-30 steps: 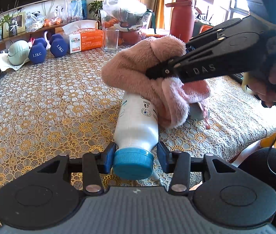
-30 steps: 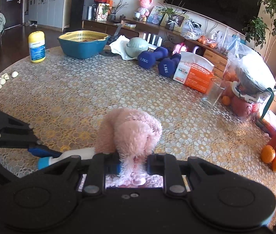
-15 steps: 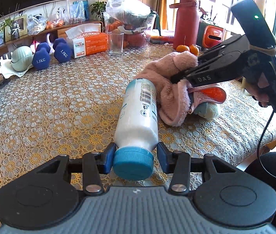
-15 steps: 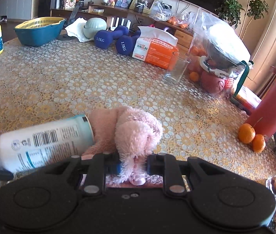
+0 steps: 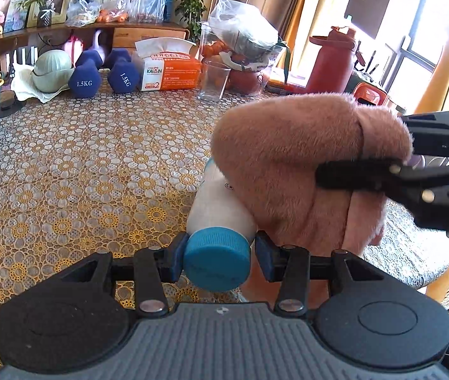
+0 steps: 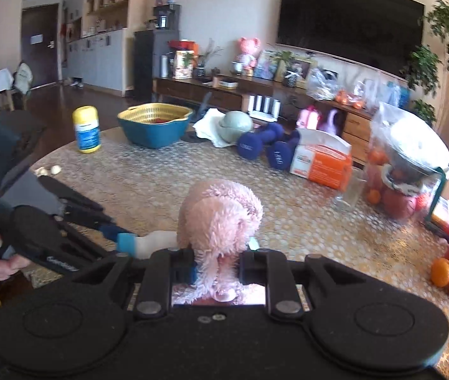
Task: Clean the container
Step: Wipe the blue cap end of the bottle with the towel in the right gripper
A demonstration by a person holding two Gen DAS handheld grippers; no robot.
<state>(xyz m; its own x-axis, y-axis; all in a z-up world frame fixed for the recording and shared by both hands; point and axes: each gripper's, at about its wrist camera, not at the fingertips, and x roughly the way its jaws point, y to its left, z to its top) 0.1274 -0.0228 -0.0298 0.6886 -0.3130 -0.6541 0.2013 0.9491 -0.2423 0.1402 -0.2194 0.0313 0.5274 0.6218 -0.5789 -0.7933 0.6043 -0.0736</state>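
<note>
Left claw [image 5: 217, 255] clenched on the blue cap [image 5: 216, 258] of the white bottle [image 5: 219, 202], held above the table [image 5: 81, 164] near its front edge. Right claw [image 6: 216, 266] clamped on a pink fluffy cloth [image 6: 221, 212], draped over the bottle's far end and right side, touching it. Dumbbells [image 5: 104, 74] and tissue box [image 5: 170, 69] stand along the far edge.

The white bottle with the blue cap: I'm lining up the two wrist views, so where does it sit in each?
Left wrist: white bottle at lower centre, its cap between the left gripper fingers, pink cloth over its far end.
Right wrist: bottle lower left, poking from under the cloth.
Shared landmark: orange tissue box.
</note>
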